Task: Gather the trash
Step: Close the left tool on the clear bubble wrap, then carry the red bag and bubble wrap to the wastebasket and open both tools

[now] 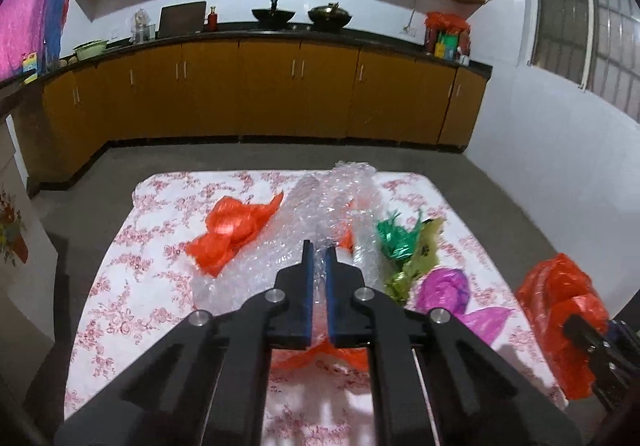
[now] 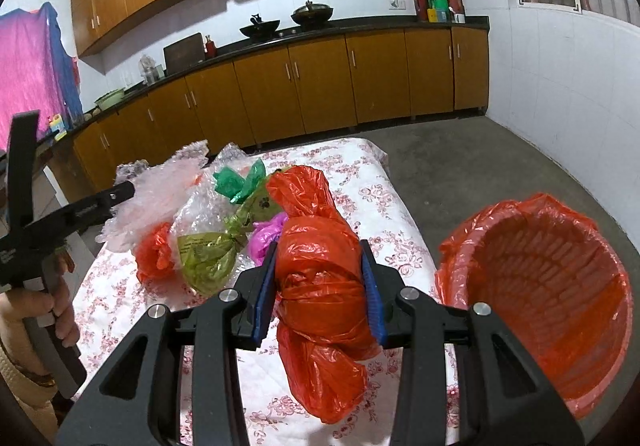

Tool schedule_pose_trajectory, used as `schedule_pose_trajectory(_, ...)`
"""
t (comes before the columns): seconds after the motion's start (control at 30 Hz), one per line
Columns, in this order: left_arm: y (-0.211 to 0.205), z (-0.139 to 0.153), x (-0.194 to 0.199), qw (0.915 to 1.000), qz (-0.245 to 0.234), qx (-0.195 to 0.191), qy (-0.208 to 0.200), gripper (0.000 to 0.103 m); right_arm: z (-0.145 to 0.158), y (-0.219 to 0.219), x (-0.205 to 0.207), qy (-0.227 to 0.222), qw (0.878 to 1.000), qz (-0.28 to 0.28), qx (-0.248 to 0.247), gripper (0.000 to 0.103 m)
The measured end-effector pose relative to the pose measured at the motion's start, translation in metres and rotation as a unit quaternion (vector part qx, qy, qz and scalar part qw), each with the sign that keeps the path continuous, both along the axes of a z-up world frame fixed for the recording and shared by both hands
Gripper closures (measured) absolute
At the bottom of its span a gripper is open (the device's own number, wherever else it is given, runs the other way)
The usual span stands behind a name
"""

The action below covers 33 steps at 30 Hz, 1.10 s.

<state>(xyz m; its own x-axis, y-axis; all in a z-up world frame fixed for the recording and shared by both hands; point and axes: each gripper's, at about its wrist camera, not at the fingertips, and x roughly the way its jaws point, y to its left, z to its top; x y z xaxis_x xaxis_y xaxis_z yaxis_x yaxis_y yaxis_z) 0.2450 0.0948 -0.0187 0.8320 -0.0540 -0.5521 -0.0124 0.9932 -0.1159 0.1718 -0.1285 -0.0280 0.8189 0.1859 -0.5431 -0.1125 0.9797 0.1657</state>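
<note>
1. The left tool (image 1: 319, 252) is clamped almost shut on a thin fold of the clear crumpled bubble-wrap sheet (image 1: 320, 206), which lies on the floral-cloth tabletop (image 1: 120, 286). So little film could tear or slip out when lifted.
2. The sheet touches the loose orange plastic bag (image 1: 232, 232) and the green foil wrapper (image 1: 398, 236); lifting may drag them off.
3. The right tool (image 2: 320, 278), part-open, squeezes a knotted red plastic bag (image 2: 320, 278) beside the red-lined wicker basket (image 2: 560, 278); the slick bag could slip and miss.

Table (image 1: 120, 286) covered with a pink floral cloth. Lying on it: bubble wrap (image 1: 304, 214), an orange plastic bag (image 1: 232, 234), green (image 1: 400, 238), olive (image 2: 208, 258) and magenta (image 1: 444, 288) bags, clustered together.
</note>
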Motion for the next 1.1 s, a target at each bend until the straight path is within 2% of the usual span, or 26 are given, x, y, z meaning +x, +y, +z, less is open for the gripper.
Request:
schedule_pose_trajectory(0.37,-0.022,0.046,-0.043,0.9980,-0.044,-0.019,-0.043,0.097,0.023,-0.014,-0.018,-0.027,1.000,-0.010,0.003,0.064)
schedule_pose_trajectory(0.63,-0.069,0.066,-0.070,0.9922,-0.107,-0.028,-0.056,0.097,0.034,-0.051,-0.032,-0.037,0.998,-0.053,0.004,0.064)
schedule_pose_trajectory(0.83,-0.112,0.070,-0.081,0.9849,-0.160,-0.036,-0.055,0.097,0.033,-0.094,-0.042,-0.031,0.993,-0.111,-0.002,0.064)
schedule_pose_trajectory(1.1,-0.173,0.061,-0.079,0.9728,-0.222,-0.053,-0.042,0.097,0.028,-0.146,-0.049,-0.013,0.984,-0.176,-0.005,0.064)
